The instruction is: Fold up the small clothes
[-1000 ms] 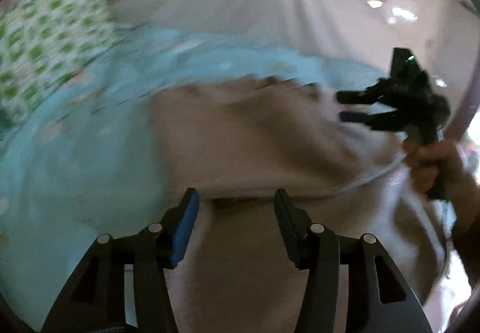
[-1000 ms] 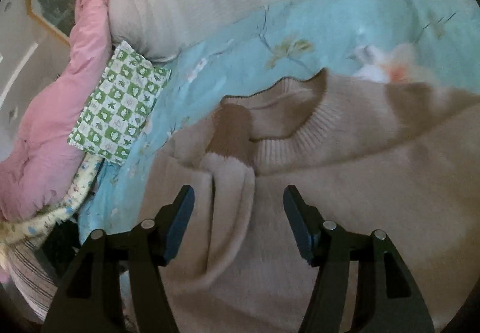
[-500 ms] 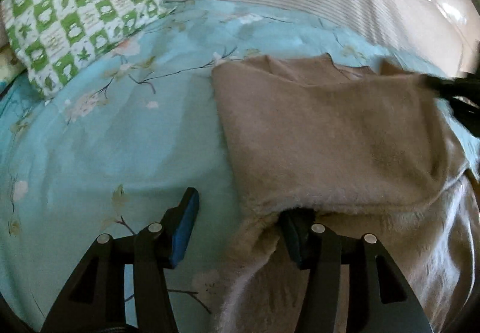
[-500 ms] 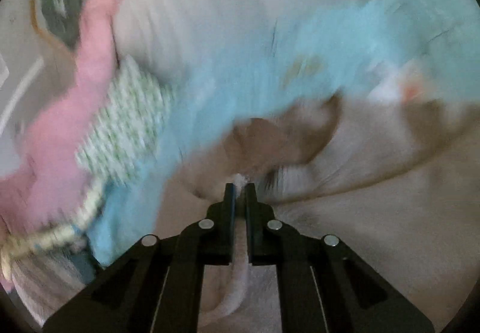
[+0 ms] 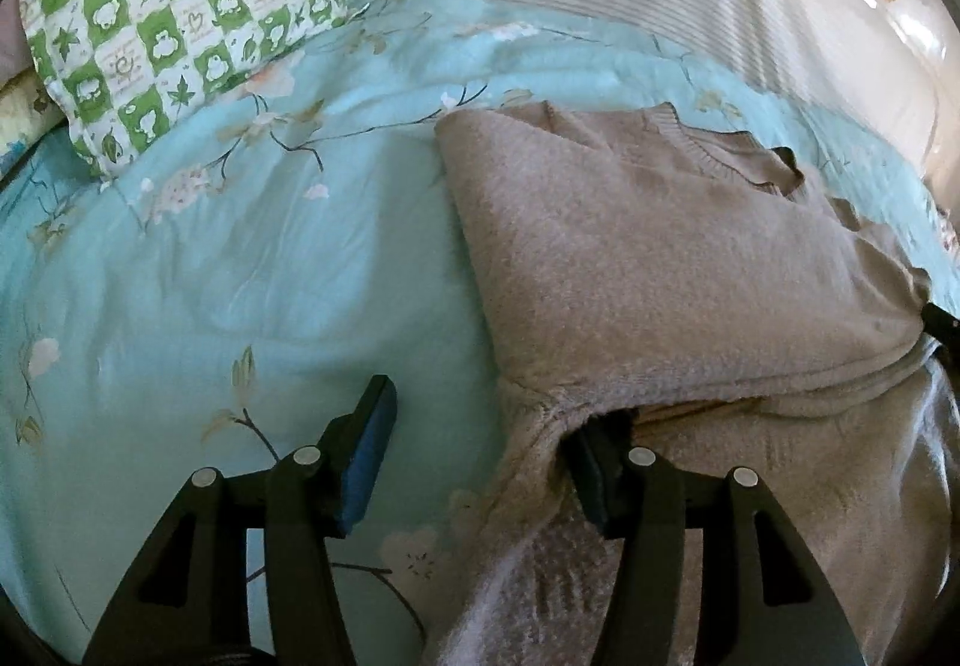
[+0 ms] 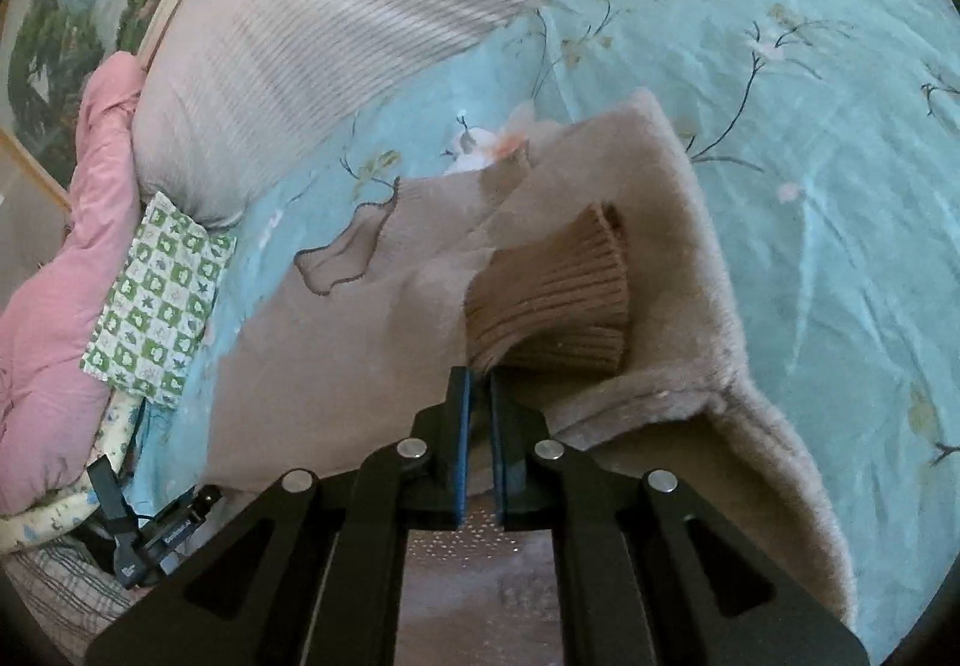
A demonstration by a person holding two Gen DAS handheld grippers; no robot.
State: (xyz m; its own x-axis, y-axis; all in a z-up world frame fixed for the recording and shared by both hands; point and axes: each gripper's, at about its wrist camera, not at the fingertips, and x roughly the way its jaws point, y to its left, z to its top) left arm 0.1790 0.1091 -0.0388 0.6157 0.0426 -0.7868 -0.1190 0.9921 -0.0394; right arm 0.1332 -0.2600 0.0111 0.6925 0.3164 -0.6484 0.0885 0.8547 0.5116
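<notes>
Here the right gripper (image 6: 478, 396) is clenched on the sweater's sleeve just behind its brown ribbed cuff (image 6: 549, 300), holding it folded across the body. The left gripper (image 5: 480, 450) stands released, its jaws having just opened a little; one finger (image 5: 591, 462) is tucked under the folded flap's edge, the other (image 5: 369, 444) over bare bedspread. The beige sweater (image 5: 672, 258) lies mid-bed on the blue floral bedspread (image 5: 240, 258), collar toward the striped headboard pillow (image 6: 360, 6). Likely a sleeve-fold step; next the cuff needs laying flat and letting go

sweater (image 5: 660, 258) lies on bedspread (image 5: 240, 276), pillow (image 5: 174, 12) behind-left.
</notes>
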